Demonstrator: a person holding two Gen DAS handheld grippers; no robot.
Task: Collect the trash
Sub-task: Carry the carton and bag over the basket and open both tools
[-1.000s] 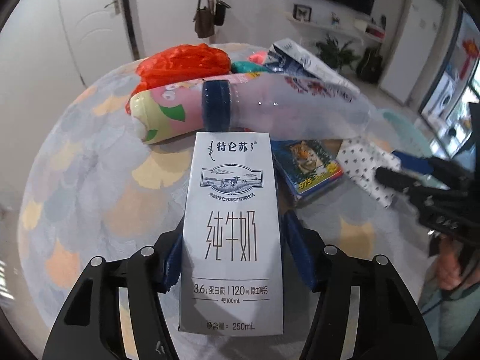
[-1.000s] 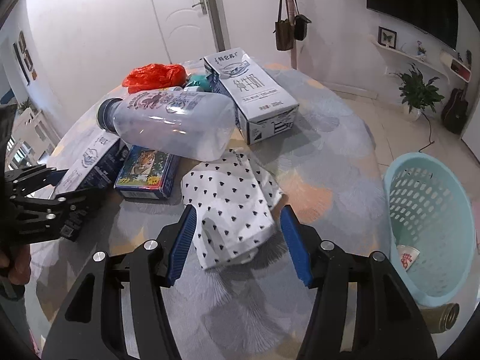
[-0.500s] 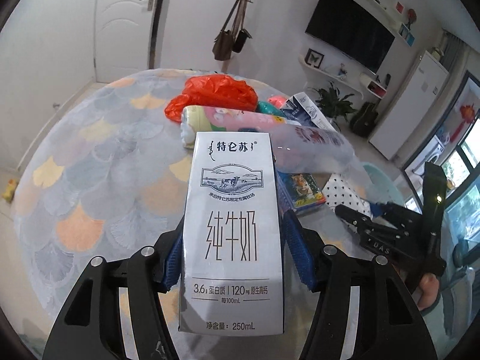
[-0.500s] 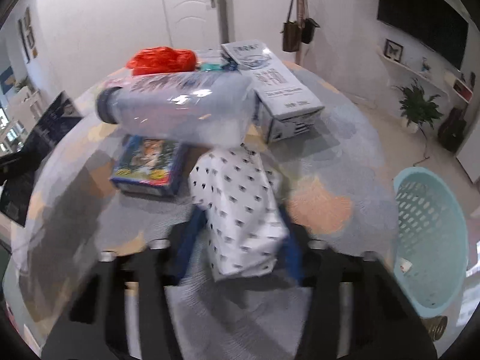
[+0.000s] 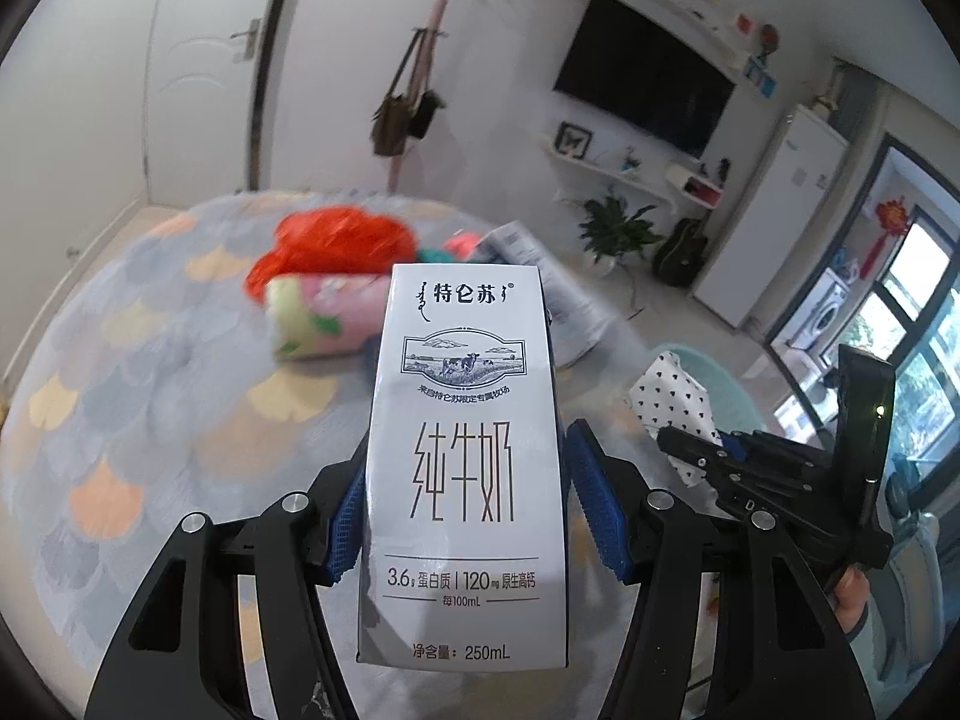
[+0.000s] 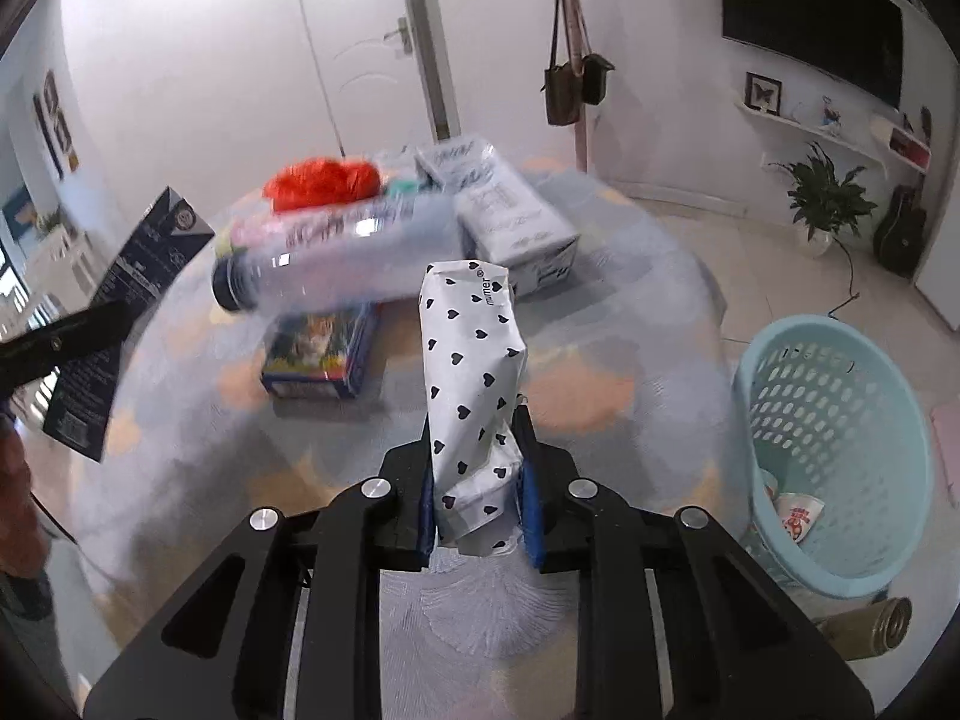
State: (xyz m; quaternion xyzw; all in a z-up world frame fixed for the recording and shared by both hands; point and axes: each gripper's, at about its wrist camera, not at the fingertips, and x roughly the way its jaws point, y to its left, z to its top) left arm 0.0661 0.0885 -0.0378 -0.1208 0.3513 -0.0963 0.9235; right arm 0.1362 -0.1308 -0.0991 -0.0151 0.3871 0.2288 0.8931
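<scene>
Room: white walls, a white door (image 6: pixel 360 60), a dark wall-mounted television (image 5: pixel 645 81), two bags on a pink pole (image 6: pixel 573 87), one potted plant (image 6: pixel 825 192), a white fridge (image 5: pixel 774 222).
Bench: one round bench (image 6: pixel 630 324) under a cloth of grey, blue and orange scallops.
Basket: one light-blue perforated basket (image 6: pixel 840 420) on the floor just beside the bench, with a crumpled paper cup (image 6: pixel 798 513) inside.
Large carton: one, white and blue (image 6: pixel 510 222), lying at the far side of the bench.
Bottles: two; a clear plastic bottle (image 6: pixel 336 258) with a dark cap, and a pink one (image 5: pixel 324 315) beside it.
Red bag: one, crumpled (image 6: pixel 324 180), at the far edge.
Flat box: one, colourful (image 6: pixel 318 348), under the clear bottle.
Milk carton: one 250 mL carton (image 5: pixel 465 456), lifted off the bench.
Left gripper (image 5: pixel 474 510): jaws clenched on the milk carton's sides.
Heart-print packet: one, white with black hearts (image 6: pixel 474 384), raised above the bench.
Right gripper (image 6: pixel 480 504): jaws grasping the packet's lower end.
</scene>
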